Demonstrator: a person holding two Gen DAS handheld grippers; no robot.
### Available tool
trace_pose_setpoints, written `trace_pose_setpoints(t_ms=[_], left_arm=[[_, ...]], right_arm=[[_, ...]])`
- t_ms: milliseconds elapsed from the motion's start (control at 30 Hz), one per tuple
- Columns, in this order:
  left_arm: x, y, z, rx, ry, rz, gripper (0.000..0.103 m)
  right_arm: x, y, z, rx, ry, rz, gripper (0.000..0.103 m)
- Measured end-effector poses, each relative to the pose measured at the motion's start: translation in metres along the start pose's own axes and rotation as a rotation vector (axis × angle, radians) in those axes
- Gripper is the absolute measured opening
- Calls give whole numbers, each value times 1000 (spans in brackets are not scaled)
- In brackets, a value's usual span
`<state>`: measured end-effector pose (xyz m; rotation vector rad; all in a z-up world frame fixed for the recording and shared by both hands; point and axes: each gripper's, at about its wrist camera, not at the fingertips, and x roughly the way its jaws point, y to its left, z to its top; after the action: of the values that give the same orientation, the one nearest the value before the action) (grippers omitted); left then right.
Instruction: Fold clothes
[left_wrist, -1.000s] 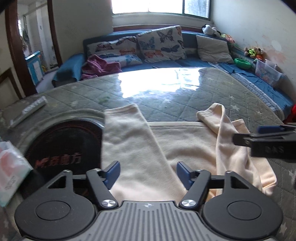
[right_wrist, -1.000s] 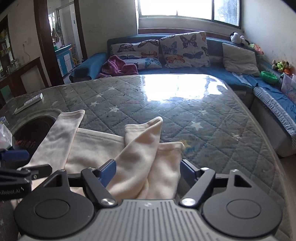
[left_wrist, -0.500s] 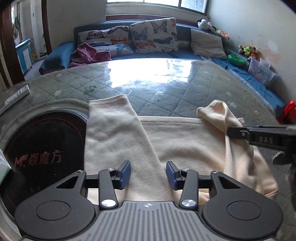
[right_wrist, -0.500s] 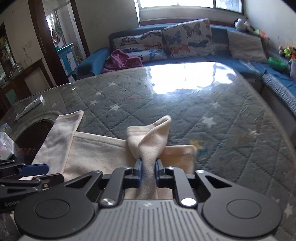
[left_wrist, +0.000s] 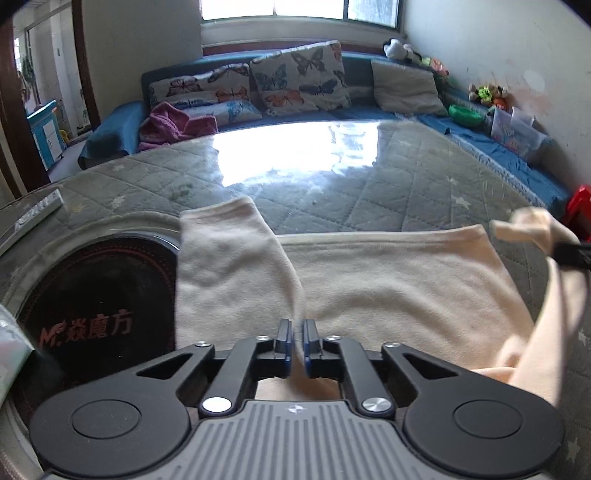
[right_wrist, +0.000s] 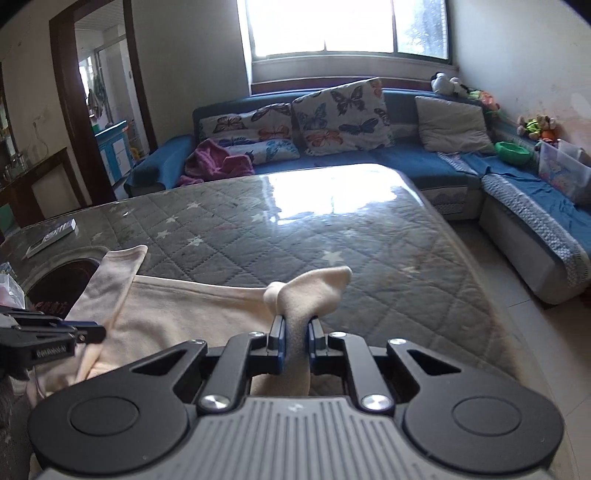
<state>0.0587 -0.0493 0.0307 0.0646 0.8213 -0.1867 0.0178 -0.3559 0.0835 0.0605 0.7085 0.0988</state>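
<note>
A cream long-sleeved garment (left_wrist: 388, 288) lies flat on the quilted table top (left_wrist: 332, 195). Its left sleeve (left_wrist: 225, 258) lies folded over the body. My left gripper (left_wrist: 297, 328) has its jaws closing to a narrow slit, and they pinch the inner edge of that sleeve. The right sleeve (right_wrist: 314, 291) stands up off the table, bunched between the pads of my right gripper (right_wrist: 295, 325), which is shut on it. In the left wrist view the right gripper (left_wrist: 572, 253) shows at the far right with the sleeve hanging from it. The left gripper (right_wrist: 88, 332) appears low left in the right wrist view.
A dark round cooktop (left_wrist: 92, 295) is set in the table under the garment's left side. A remote (left_wrist: 33, 218) lies at the far left, with a plastic packet (left_wrist: 7, 339) nearer. A blue sofa (right_wrist: 424, 162) wraps the back and right. The table edge (right_wrist: 461, 236) drops to tiled floor.
Both grippers went from open to shut. The right one took the right sleeve and lifted it up and outward to the right. The left one closed on the left sleeve's edge.
</note>
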Motion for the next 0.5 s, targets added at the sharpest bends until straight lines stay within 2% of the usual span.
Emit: trace_pose_setpoints(t_ms=[233, 500], left_arm=[[-47, 24, -10, -63, -87, 20, 3], [-111, 66, -36, -179, -162, 61, 2]], right_arm=[[-33, -29, -25, 54, -13, -65, 11], [-50, -52, -58, 95, 25, -118, 11]])
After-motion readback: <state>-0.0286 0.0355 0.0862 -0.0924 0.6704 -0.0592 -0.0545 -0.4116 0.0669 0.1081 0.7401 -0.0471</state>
